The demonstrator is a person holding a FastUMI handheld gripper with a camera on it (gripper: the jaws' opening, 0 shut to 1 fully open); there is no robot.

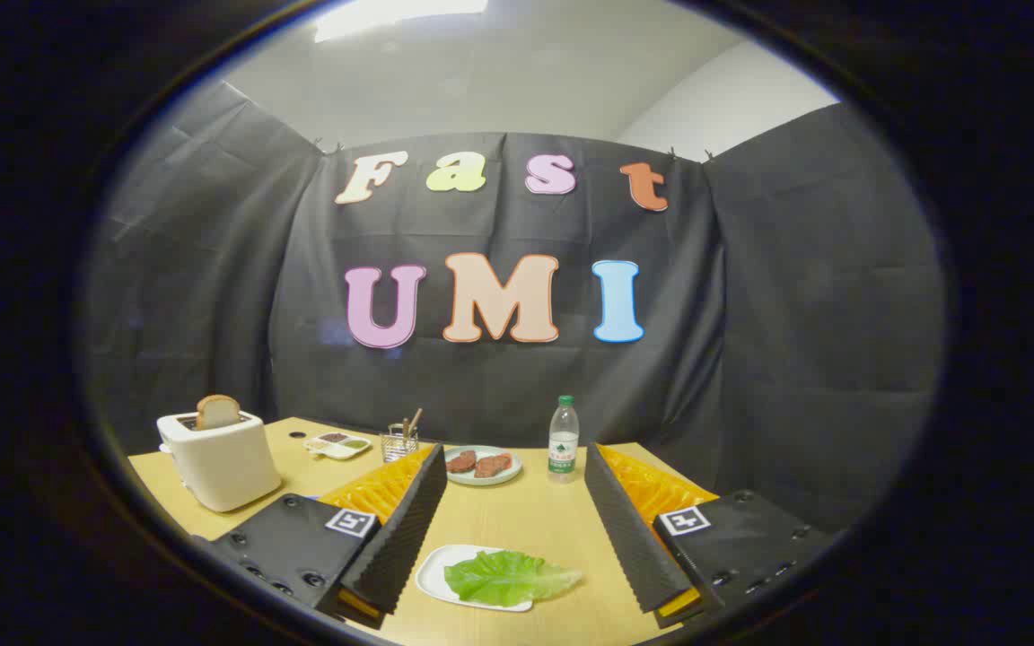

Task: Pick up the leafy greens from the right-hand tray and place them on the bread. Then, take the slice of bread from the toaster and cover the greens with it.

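A green lettuce leaf [508, 577] lies on a small white tray [434, 574] on the wooden table, low between my two fingers and close to their base. My gripper [515, 456] is open wide above the table, with nothing held between its black ribbed fingers [405, 534]. Just beyond the fingertips sits a pale plate [484, 479] carrying two brown pieces [479, 464]. Further left stands a white toaster [219, 462] with a slice of bread [216, 411] sticking up out of its slot.
A water bottle [563, 436] stands beside the plate, just ahead of the right fingertip. Between the toaster and the plate are a small white dish [337, 443] and a wire holder [399, 441] with utensils. Black cloth walls close off the back and sides.
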